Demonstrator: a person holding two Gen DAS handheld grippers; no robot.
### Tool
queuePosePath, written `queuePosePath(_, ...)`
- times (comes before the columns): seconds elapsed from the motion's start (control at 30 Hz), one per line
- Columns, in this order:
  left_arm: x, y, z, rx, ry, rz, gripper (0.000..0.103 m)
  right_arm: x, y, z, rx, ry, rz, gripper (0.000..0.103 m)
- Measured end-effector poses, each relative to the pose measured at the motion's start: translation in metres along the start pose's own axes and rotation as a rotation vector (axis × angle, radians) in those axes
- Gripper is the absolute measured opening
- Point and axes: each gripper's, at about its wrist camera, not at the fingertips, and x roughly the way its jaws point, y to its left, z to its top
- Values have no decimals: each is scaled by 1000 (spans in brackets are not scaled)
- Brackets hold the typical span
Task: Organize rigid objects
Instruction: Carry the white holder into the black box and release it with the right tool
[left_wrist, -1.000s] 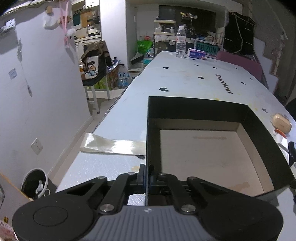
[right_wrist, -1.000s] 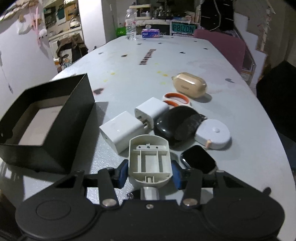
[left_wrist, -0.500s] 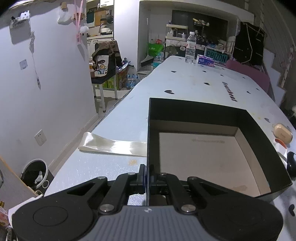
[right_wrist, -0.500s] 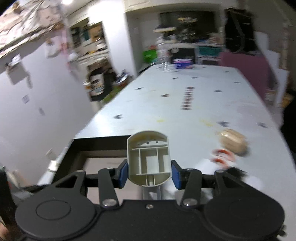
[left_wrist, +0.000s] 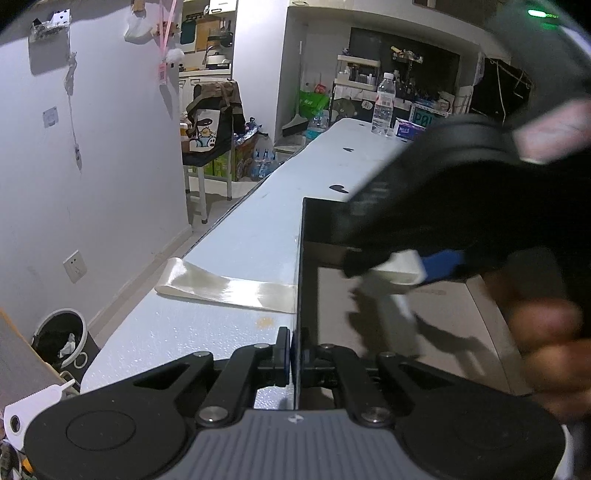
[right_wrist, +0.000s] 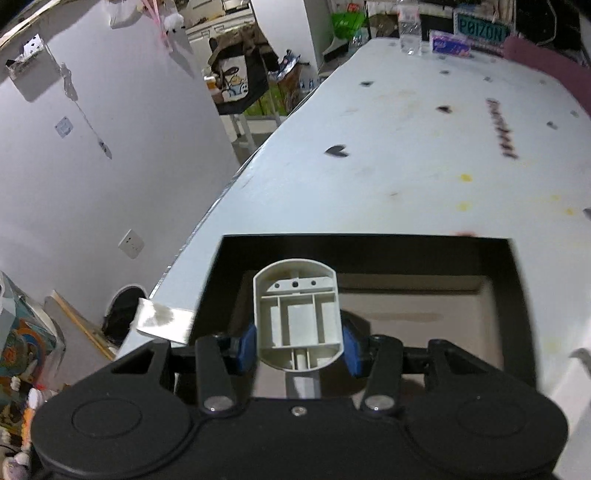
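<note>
Since a second ago we have carried the plug (right_wrist: 297, 314) from the counter (right_wrist: 406, 166) to above the box (right_wrist: 517, 295); right claw (right_wrist: 298, 345) grips it; left claw (left_wrist: 293, 350) pinches the wall; lower before releasing.

Long white table (right_wrist: 406, 155) with dark heart marks, black open box (right_wrist: 369, 245) near its edge, water bottle (left_wrist: 383, 103) — far end

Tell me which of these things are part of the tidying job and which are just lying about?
Part of the job:
- black box
- grey plastic part, held by the right gripper
- left gripper, clamped on the box wall

Just lying about:
- water bottle
- tissue pack
- tape strip
- bin
</note>
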Motion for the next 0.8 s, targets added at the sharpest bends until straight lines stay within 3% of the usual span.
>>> queuePosePath(0.03, 0, 0, 0, -2, 0, 0, 4, 3, 3, 0, 7, 11, 8, 49)
queuePosePath(0.1, 0, 1, 0, -7, 0, -3, 5, 6, 3, 0, 26, 24, 13, 62)
queuePosePath(0.17, 0, 2, 0, -14, 1, -8, 5, 0, -1, -1, 45, -4, 3, 65)
queuePosePath(0.5, 0, 2, 1, -14, 1, -5, 5, -34, -25, -5, 64, -40, 53, 64)
queuePosePath(0.8, 1, 3, 0, -9, 2, -2, 5, -80, -43, -25, 33, -119, 22, 67)
